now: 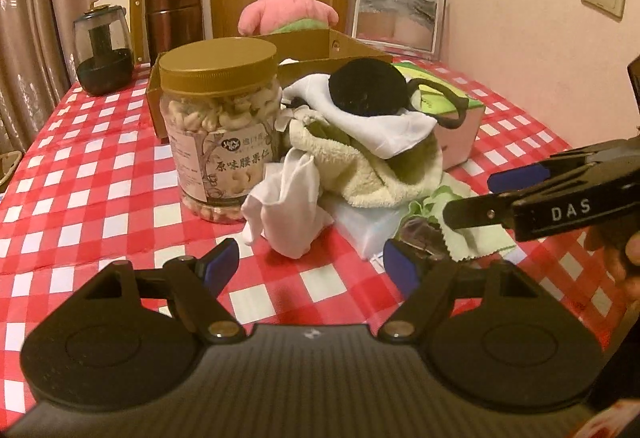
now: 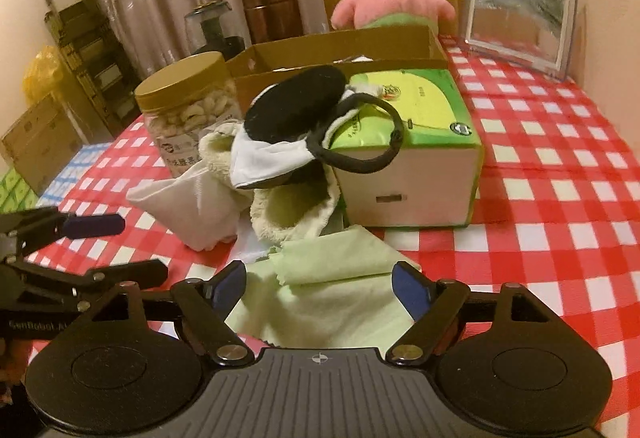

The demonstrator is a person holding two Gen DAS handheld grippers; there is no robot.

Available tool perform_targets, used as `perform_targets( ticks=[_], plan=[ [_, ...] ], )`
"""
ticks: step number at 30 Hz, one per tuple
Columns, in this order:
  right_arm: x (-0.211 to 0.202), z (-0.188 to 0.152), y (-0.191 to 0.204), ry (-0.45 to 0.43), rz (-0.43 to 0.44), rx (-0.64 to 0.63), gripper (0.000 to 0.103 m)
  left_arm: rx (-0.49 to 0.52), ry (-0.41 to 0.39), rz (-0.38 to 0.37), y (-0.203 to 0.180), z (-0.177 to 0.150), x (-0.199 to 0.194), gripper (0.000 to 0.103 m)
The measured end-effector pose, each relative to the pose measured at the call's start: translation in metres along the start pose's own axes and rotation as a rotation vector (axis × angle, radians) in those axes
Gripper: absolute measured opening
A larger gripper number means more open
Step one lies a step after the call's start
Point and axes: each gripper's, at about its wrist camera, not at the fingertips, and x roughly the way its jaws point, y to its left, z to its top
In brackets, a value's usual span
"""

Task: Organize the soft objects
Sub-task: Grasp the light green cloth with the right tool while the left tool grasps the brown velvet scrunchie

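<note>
Soft pile (image 1: 352, 153) (fuzzy cream towel, smooth white cloth, round black pad on top) sits on our checked tablecloth (image 1: 100, 177) between cashew jar (image 1: 220, 125) and tissue box (image 2: 416, 157); left gripper (image 1: 316, 262) and right gripper (image 2: 320, 282) both gape wide, holding nothing.

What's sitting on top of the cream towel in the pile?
A white cloth drapes over the cream towel, with a black round pad on top. Whatever lies under the towel is covered.
</note>
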Motion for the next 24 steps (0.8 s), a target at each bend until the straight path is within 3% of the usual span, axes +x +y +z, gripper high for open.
perform_targets(
  ticks=[9, 20, 24],
  plan=[
    [0.01, 0.002, -0.01, 0.033, 0.007, 0.071, 0.076, 0.002, 0.007, -0.018, -0.005, 0.0, 0.007, 0.077],
    [0.005, 0.0, -0.006, 0.044, 0.009, 0.053, 0.017, 0.018, 0.017, -0.039, -0.012, -0.001, 0.01, 0.077],
    [-0.003, -0.001, -0.005, 0.031, 0.003, 0.05, 0.01, 0.032, 0.021, -0.048, -0.017, -0.002, 0.011, 0.077]
  ],
)
